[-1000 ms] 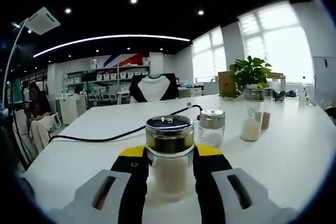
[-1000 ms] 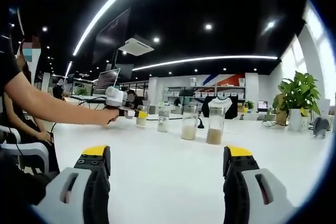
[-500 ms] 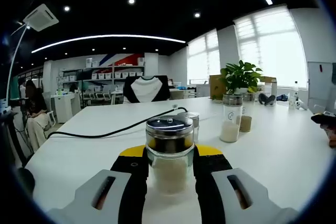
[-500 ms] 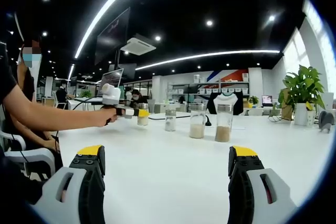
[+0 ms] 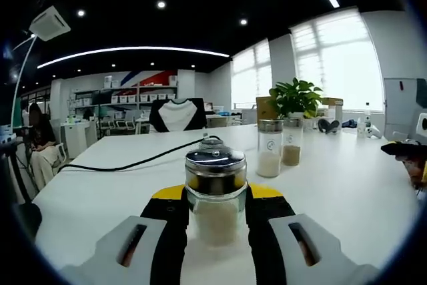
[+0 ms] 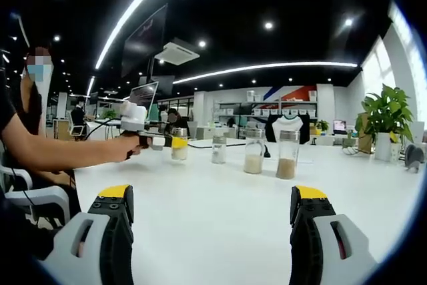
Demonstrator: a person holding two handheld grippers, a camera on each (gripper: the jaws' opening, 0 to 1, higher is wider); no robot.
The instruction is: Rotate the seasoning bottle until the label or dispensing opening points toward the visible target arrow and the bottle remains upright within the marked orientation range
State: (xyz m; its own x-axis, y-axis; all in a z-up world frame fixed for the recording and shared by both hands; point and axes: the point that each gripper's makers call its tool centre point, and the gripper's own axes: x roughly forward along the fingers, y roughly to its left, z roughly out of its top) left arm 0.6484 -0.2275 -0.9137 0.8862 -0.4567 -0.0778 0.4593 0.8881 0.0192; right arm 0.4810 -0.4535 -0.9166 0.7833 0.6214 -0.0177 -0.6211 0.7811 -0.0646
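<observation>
"Where was the seasoning bottle (image 5: 215, 191) when you looked over?"

"Upright on the white table (image 5: 347, 185), clamped in the left gripper (image 5: 215, 213). Both black jaws with their yellow tips pressed against its glass sides. It had a shiny metal cap, a dark band under that, and pale grains in the lower part."

"And seen from the other gripper?"

"There, the left gripper (image 6: 175, 143) sat at the far left of the table (image 6: 220, 198), held out in a person's hand (image 6: 127, 146), with the small bottle (image 6: 179, 145) between its yellow tips."

"The right gripper?"

"The right gripper (image 6: 213, 215) held nothing. Its jaws stood wide apart above bare tabletop, well short of everything else."

"Anything else on the table?"

"Two tall jars (image 5: 269, 147) side by side, one with white powder, one with brownish. From the right gripper view a shorter shaker (image 6: 219, 149) stood between them and the held bottle. A black cable (image 5: 127, 163) trailed across the surface, and a potted plant (image 5: 295, 97) stood at the far end near the windows."

"Could you see a label or arrow?"

"No, I couldn't make out either."
</observation>
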